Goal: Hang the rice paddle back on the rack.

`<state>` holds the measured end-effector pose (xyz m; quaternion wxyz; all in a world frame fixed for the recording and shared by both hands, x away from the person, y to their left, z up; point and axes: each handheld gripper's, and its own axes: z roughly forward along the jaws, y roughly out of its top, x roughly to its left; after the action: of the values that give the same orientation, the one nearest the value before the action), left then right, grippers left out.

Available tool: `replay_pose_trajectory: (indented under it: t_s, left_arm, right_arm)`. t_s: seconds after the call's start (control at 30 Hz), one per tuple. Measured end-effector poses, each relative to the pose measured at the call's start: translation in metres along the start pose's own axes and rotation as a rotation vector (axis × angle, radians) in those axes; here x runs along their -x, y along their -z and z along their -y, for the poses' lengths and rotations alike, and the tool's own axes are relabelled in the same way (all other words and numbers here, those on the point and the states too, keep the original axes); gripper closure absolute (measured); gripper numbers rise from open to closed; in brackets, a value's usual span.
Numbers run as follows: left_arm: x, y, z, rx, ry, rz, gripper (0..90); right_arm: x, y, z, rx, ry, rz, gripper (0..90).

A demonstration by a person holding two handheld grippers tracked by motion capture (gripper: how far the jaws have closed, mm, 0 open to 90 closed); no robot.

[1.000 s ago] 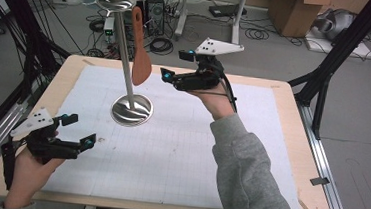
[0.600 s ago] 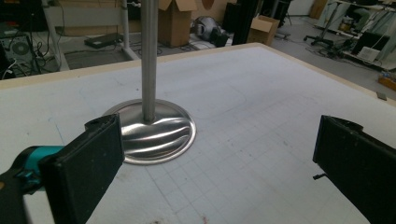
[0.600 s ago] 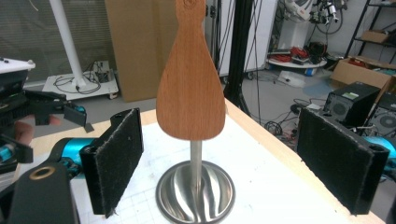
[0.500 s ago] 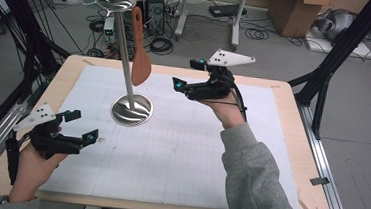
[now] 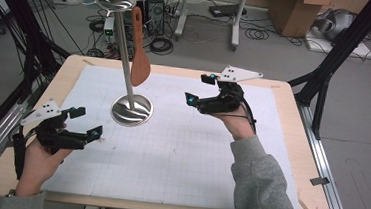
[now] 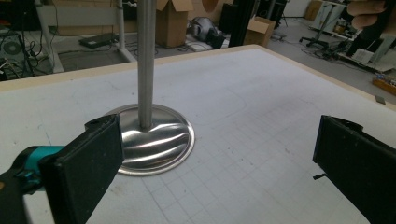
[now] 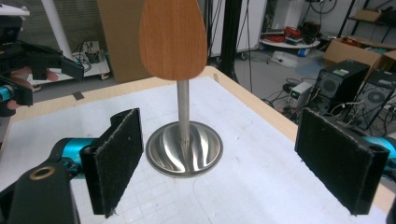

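Stand (image 5: 132, 109) one, wooden spatula (image 5: 139, 56) one hanging, two grippers wide apart

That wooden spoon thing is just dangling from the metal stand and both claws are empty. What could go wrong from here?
The wooden spatula hangs freely from the top of the stand, so a nudge from the open right gripper could set it swinging or knock it off. The stand is tall on a small round base; a sideways pull might tip it. The open left gripper sits off the base and isn't steadying it.
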<state>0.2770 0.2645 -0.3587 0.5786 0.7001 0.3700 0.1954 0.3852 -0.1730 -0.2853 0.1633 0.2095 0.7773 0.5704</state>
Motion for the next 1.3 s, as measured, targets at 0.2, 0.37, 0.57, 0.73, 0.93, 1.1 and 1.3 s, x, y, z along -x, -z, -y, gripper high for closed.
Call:
replay_pose_trajectory:
  t_s: [0.2,0.37,0.57,0.73,0.93,1.1,1.3]
  left_arm:
    - [-0.002,0.000,-0.001,0.007,0.004,-0.003,2.4]
    - [-0.002,-0.002,0.000,0.000,0.002,-0.001,2.4]
    - [-0.001,-0.003,0.000,-0.004,0.000,0.003,2.4]
    - [-0.002,-0.004,0.001,-0.007,0.006,-0.004,2.4]
    - [-0.002,-0.003,0.002,-0.011,0.002,-0.001,2.4]
    - [-0.002,-0.004,0.002,-0.012,0.001,-0.002,2.4]
    - [-0.002,-0.005,0.003,-0.014,0.000,-0.002,2.4]
  right_arm:
    - [0.001,0.004,0.011,0.006,-0.012,0.006,14.1]
    - [0.001,0.009,0.018,0.022,-0.029,0.012,14.1]
    - [0.003,0.016,0.033,0.009,-0.044,0.030,14.1]
    - [0.008,0.024,0.042,0.023,-0.069,0.045,14.1]
    - [0.015,0.034,0.054,0.033,-0.101,0.062,14.1]
    - [0.019,0.041,0.067,0.014,-0.127,0.067,14.1]
    - [0.020,0.050,0.077,0.022,-0.125,0.073,14.1]
